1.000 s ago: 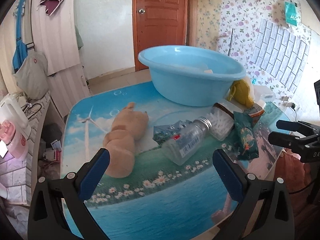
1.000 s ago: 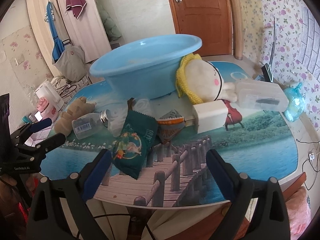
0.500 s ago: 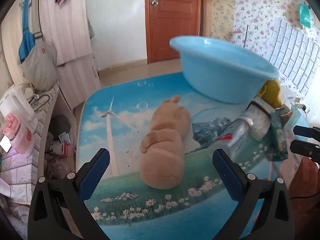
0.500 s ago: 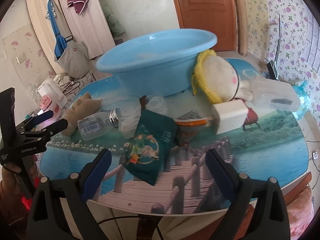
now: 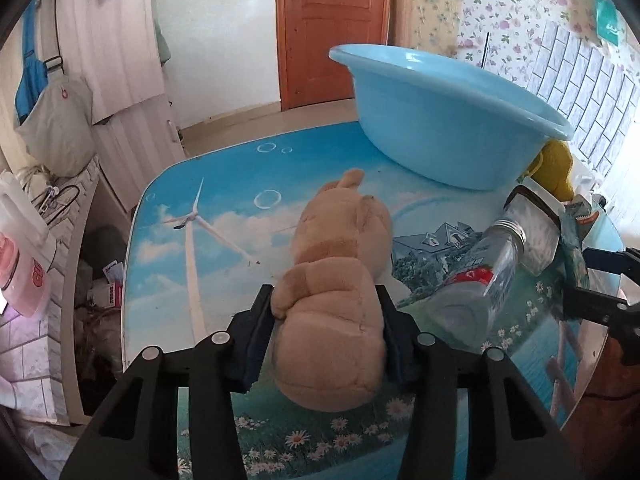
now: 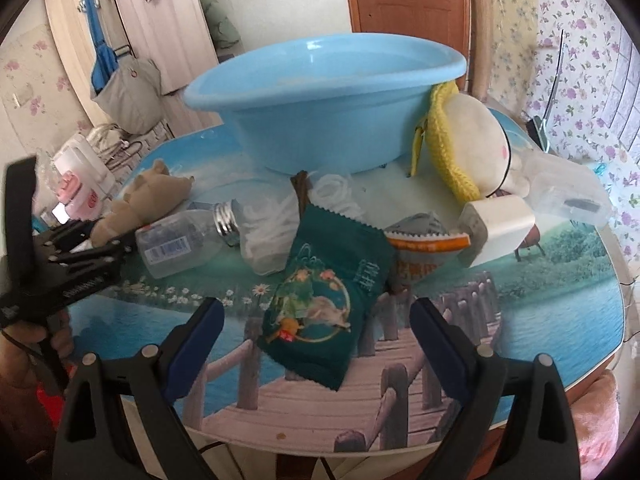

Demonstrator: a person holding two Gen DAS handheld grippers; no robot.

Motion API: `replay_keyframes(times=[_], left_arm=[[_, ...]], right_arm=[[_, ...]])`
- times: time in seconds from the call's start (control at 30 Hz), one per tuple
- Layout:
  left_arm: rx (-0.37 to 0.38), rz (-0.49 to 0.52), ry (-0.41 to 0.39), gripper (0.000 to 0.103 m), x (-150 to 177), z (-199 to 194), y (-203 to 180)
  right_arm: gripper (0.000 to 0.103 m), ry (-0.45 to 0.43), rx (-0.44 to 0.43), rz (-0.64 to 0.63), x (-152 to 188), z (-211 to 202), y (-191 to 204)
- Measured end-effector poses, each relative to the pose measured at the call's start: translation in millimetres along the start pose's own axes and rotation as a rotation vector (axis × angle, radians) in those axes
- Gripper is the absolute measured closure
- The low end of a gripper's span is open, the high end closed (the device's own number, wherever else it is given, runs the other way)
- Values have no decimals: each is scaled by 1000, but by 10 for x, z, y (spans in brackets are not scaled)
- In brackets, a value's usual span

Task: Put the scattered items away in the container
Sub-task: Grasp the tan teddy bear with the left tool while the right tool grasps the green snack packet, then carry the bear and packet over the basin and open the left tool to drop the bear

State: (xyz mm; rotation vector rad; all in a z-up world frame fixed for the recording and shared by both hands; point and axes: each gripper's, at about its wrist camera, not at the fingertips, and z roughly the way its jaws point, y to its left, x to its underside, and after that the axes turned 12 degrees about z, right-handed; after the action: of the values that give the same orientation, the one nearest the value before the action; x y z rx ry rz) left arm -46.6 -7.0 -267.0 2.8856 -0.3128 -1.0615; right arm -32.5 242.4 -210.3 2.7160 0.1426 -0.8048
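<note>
My left gripper (image 5: pixel 325 338) is shut on the tan plush toy (image 5: pixel 336 288), which still lies on the table; the toy also shows in the right wrist view (image 6: pixel 140 204). The light blue basin (image 5: pixel 444 120) stands behind it, also in the right wrist view (image 6: pixel 324 100). My right gripper (image 6: pixel 316 344) is open and empty, just in front of a green snack packet (image 6: pixel 324 292). A clear bottle (image 6: pixel 184 240), a white bag (image 6: pixel 272 224), an orange packet (image 6: pixel 424 252), a white block (image 6: pixel 496 228) and a yellow-and-cream plush (image 6: pixel 468 148) lie scattered.
A clear plastic box (image 6: pixel 568 196) lies at the right of the table (image 6: pixel 560 292). The table's front edge is just under my right gripper. A wooden door (image 5: pixel 332 28) and wardrobes stand behind. A pink-and-white appliance (image 5: pixel 20 256) stands on a counter to the left.
My left gripper moved forward and closed its fingers on the tan plush toy. My right gripper edged closer to the green packet and stayed open.
</note>
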Motion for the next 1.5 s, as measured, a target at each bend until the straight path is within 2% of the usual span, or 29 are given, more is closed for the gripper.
replay_keyframes(times=[0.17,0.27,0.33,0.43,0.83,1.13,1.33,1.5], left_arm=[[2,-22,-10,57,35,-44,-28],[6,-31,-21,57,55,-104,-56],[6,-33,-31,57,51,-160,-80],[2,-29,-38,57,34,-228,-119],[-11,-12,-69,57,-55,-451,-306],[-38,-2,-115,57,-213,-687,-488],[-33,-23,-150,57,-371,-859,-550],[-45,-24,-189,57,-568,-953,-587]], right_arm=[[15,1,55,-4,8,80,37],[31,-16,84,-19,13,73,50],[50,-23,102,-33,18,56,47],[56,-21,77,-22,14,17,-10],[56,-69,20,-19,45,-201,-78],[56,-102,-90,-38,60,-398,-62],[56,-170,-141,-82,10,-626,29],[57,-219,-189,-125,-170,-786,117]])
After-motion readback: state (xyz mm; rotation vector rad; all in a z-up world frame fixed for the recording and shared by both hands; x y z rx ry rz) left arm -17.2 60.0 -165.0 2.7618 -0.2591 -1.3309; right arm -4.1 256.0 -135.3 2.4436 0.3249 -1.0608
